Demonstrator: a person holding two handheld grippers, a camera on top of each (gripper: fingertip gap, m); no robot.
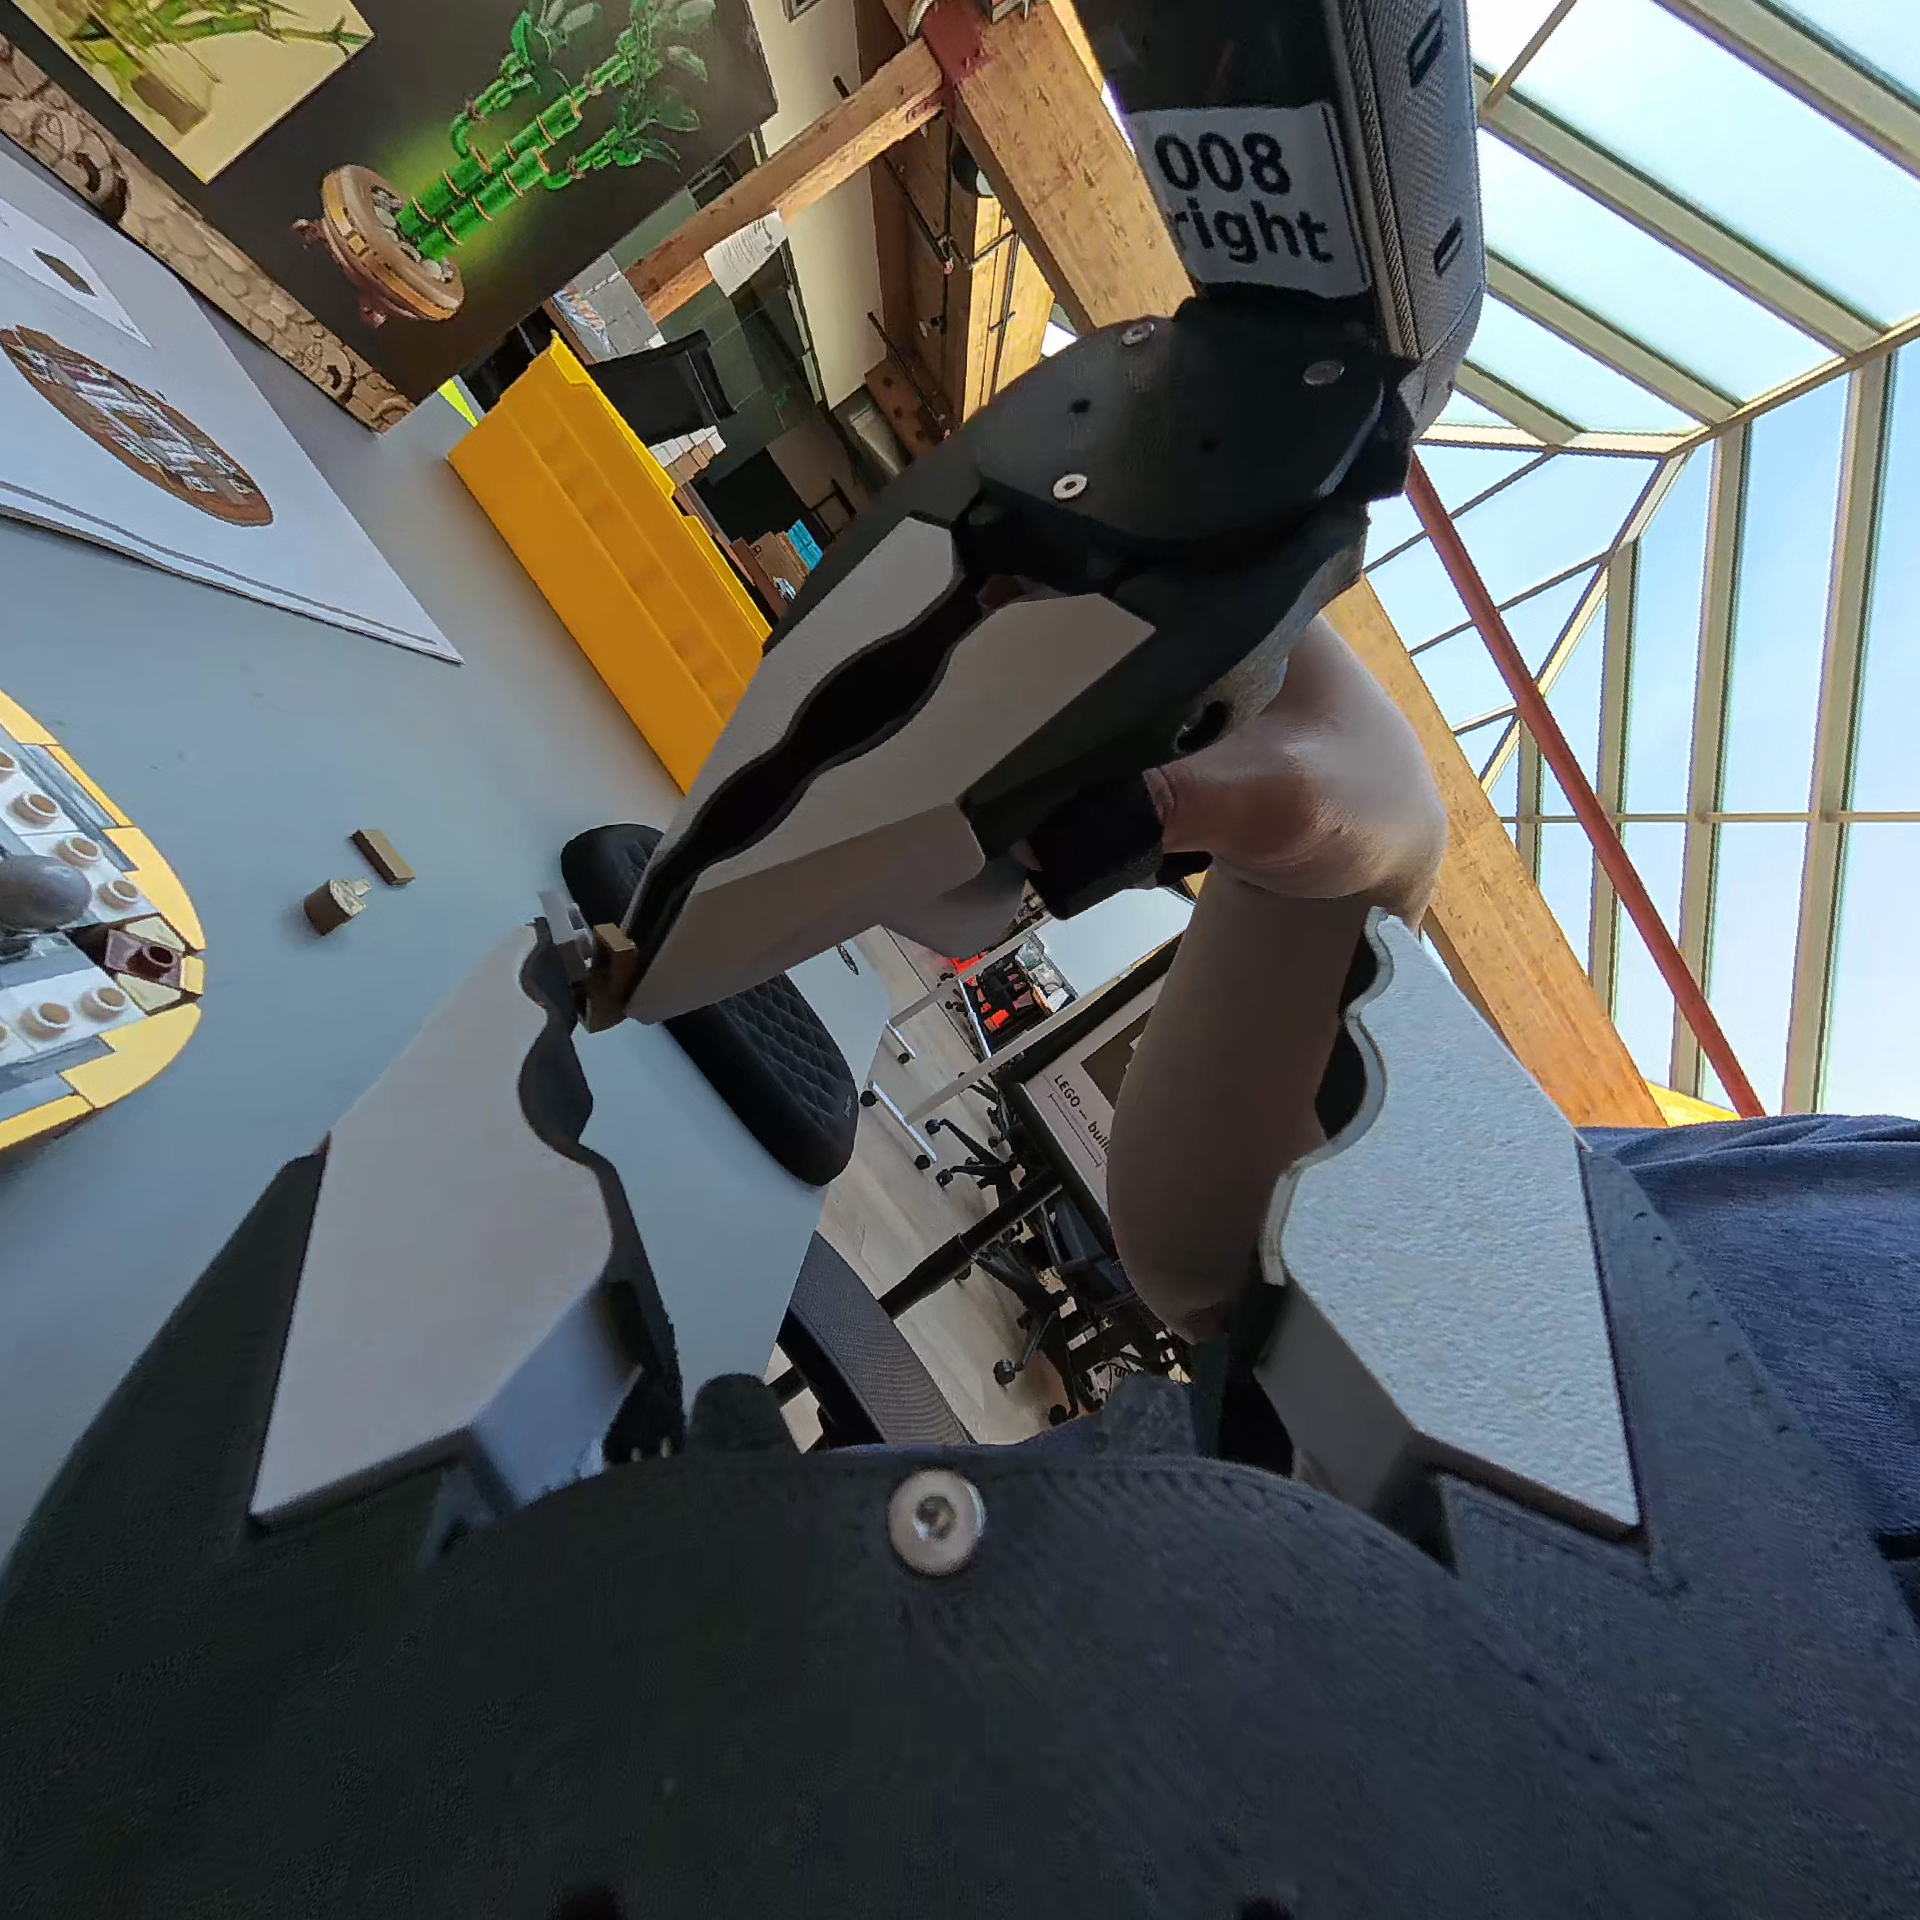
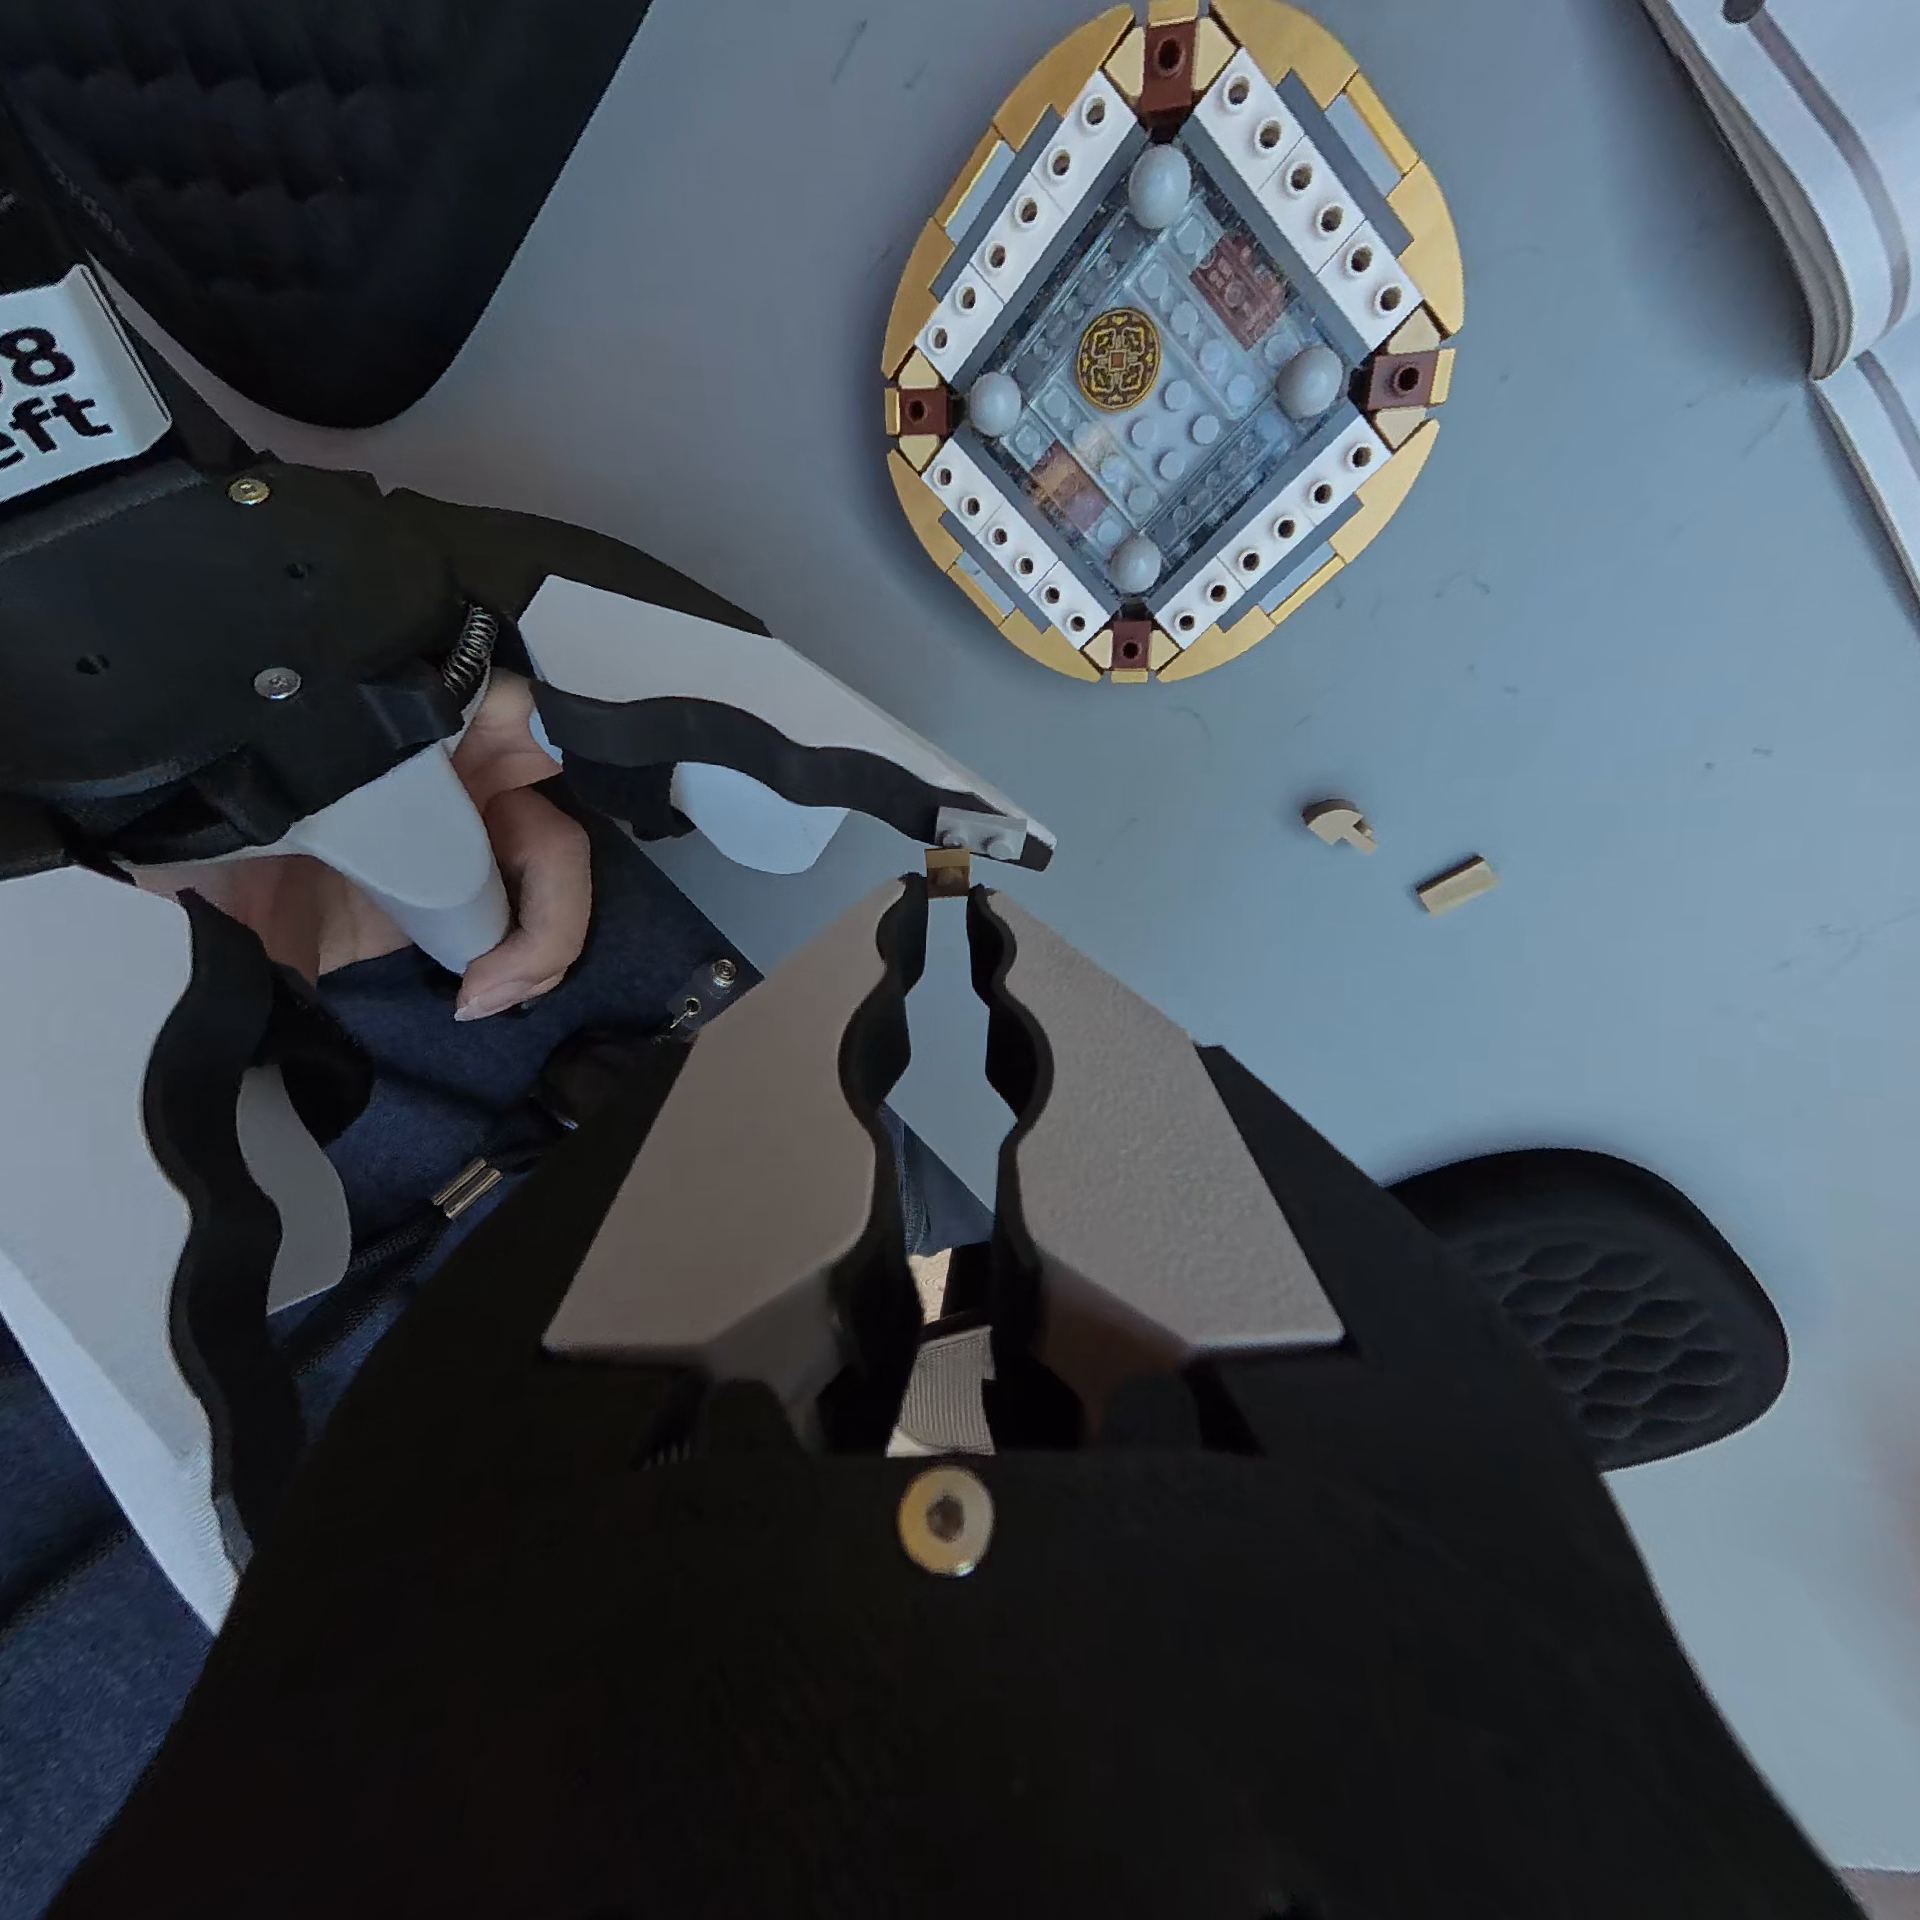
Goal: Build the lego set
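My right gripper (image 2: pixel 945 888) is shut on a small gold tile (image 2: pixel 948 868), which it holds against a light grey plate (image 2: pixel 982 831). The plate sits at the tip of one finger of my left gripper (image 2: pixel 613 873), whose jaws stand wide apart. In the left wrist view my left gripper (image 1: pixel 956 935) is open, with the grey plate (image 1: pixel 566 925) and gold tile (image 1: pixel 613 951) at its left fingertip, and the right gripper (image 1: pixel 623 971) comes in from above. The round gold-rimmed lego build (image 2: pixel 1439 218) lies on the grey table beyond.
A loose gold tile (image 2: pixel 1455 885) and a tan rounded piece (image 2: pixel 1340 826) lie on the table right of the grippers. Black padded rests (image 2: pixel 1590 1309) (image 2: pixel 281 177) lie at the table edge. A yellow bin (image 1: pixel 603 551), an instruction booklet (image 1: pixel 156 447) and the set's box (image 1: pixel 416 156) stand farther back. From the left gripper's tips to the tan rounded piece (image 2: pixel 1340 826) is close to 8 centimeters.
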